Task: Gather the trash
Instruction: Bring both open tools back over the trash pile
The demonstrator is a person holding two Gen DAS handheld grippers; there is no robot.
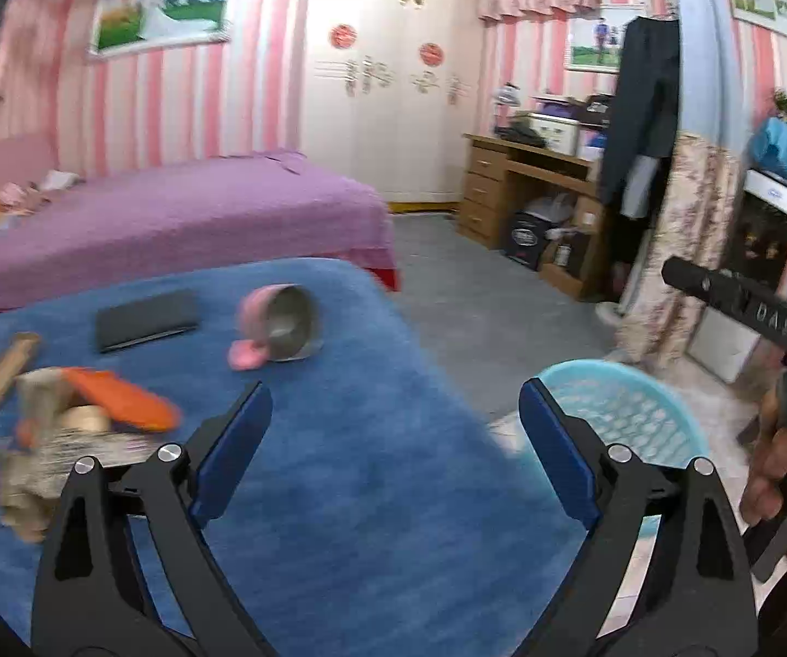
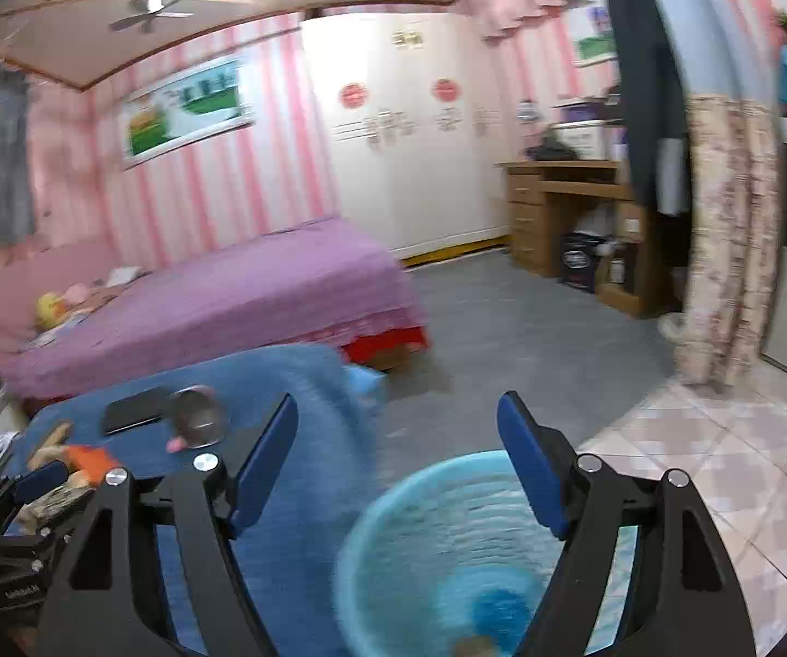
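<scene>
1. The trash pile sits at the lower left of the left wrist view, on the blue-covered counter: crumpled brownish paper, a tape roll and an orange wrapper heaped together, all blurred. A brown stick-like piece lies just beyond it, its long axis running up and to the right.

2. From the left tongs the pile lies off to the left, just outside the left finger, not between the fingers. In the right wrist view the same heap is far over at lower left, so I judge the left hand the nearer one.

3. Left tongs: spread wide, nothing between the pads, only blue cloth showing in the gap.

4. Right tongs: also well open, gripping nothing, hanging above the basket.

5. The light blue basket stands on the floor off the counter's right edge, at bottom centre of the right wrist view. Inside, something blue and a small tan scrap lie at the bottom; too smeared to name.

6. Further back on the counter: a tipped pink mug with its steel mouth facing us, empty as far as I can see, and a flat black wallet-like thing.
</scene>
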